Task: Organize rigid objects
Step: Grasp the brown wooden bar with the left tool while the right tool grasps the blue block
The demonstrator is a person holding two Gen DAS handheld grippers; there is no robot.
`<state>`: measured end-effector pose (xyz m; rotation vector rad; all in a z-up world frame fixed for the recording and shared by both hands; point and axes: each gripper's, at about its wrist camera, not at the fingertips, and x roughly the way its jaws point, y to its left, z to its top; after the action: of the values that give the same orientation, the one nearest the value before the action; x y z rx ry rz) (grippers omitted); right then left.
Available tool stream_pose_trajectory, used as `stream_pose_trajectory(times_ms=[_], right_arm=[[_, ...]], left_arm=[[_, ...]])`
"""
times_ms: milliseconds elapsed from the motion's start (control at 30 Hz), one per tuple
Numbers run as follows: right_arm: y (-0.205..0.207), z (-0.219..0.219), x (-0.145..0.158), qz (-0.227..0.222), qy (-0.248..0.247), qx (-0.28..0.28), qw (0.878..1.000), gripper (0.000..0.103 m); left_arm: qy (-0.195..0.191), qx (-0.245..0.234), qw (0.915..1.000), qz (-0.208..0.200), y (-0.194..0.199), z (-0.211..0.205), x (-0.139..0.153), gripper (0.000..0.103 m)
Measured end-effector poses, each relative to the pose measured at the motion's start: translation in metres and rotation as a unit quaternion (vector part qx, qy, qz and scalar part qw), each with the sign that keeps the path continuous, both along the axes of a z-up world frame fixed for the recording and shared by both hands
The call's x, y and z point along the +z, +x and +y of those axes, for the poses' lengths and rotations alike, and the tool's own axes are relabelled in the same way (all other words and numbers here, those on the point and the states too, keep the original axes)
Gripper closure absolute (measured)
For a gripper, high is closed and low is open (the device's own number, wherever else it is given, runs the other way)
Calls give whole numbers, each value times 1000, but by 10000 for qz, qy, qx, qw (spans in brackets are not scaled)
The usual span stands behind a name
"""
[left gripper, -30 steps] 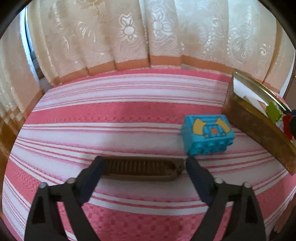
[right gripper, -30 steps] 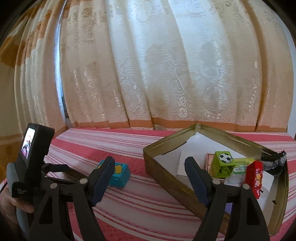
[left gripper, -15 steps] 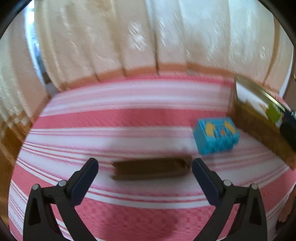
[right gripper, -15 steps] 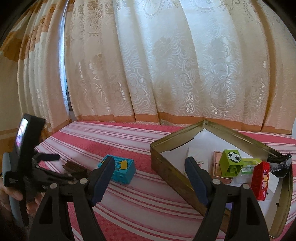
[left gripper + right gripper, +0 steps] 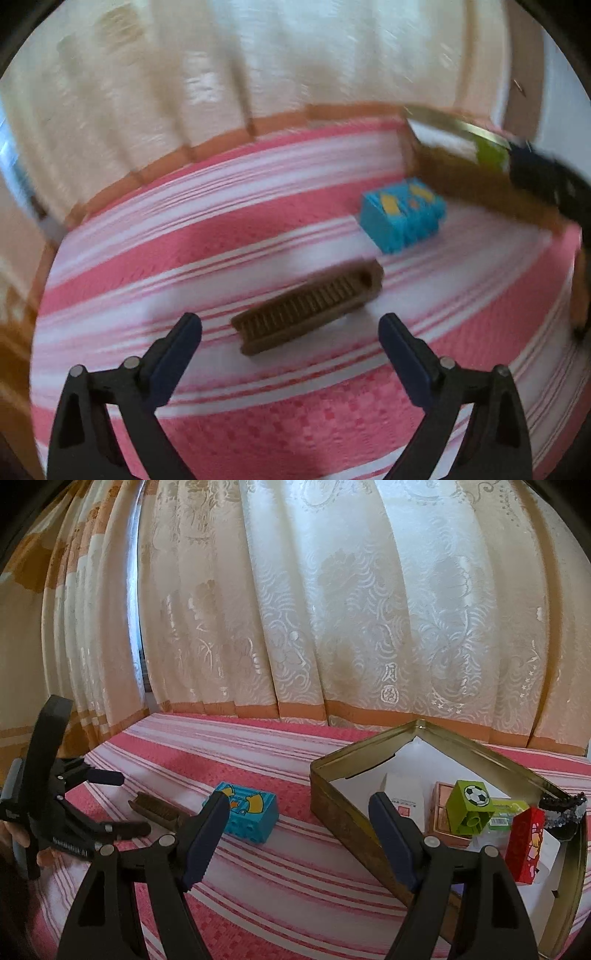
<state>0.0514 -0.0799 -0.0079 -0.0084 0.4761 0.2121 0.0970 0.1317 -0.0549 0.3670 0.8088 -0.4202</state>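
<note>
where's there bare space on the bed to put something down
Free: the striped cover nearer than the blue block, and behind it toward the curtain. Crowded: inside the tin, with the green block and red block.

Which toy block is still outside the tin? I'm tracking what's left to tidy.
The blue block: it sits on the striped cloth beside the tin, while the green and red blocks are inside.

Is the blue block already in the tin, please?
Out: the blue block sits on the striped cloth, left of the tin.
</note>
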Motion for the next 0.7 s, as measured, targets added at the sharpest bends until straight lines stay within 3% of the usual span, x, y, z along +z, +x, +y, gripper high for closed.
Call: stream_pose_trajectory(times_ms=[100,233,267,333,367,433,533,600,700], right_arm=[[4,1,-2,65,9,-12,10000,23],[8,5,-4,160,-23,25,9999,23],[9,5,-5,182,-21,39,9998,23],[12,7,-6,234,-17,67,9997,23],[13,8,-6,256,-17,64,9997,23],[16,10,-7,280,-4,58,9996,23],[15,12,-7,254,-47,60,9996,23],[13,12,-6,200,-71,38,9998,23],[15,13,-7,260,-99,38,9996,23]], left_arm=[[340,-582,9977,35,8,-11,-5,10],[344,-1147,9928,-19,21,-18,-5,13],[253,-1284,9914,-5,22,-17,-5,16],[-146,-1424,9894,243,23,-10,-6,33],[-377,-1458,9878,405,26,-6,-7,37],[-540,-1387,9874,538,27,-1,-6,46],[-483,-1220,9897,569,23,-1,-3,59],[-543,-1028,9912,627,24,-1,-3,63],[-619,-420,9949,679,33,2,-1,79]])
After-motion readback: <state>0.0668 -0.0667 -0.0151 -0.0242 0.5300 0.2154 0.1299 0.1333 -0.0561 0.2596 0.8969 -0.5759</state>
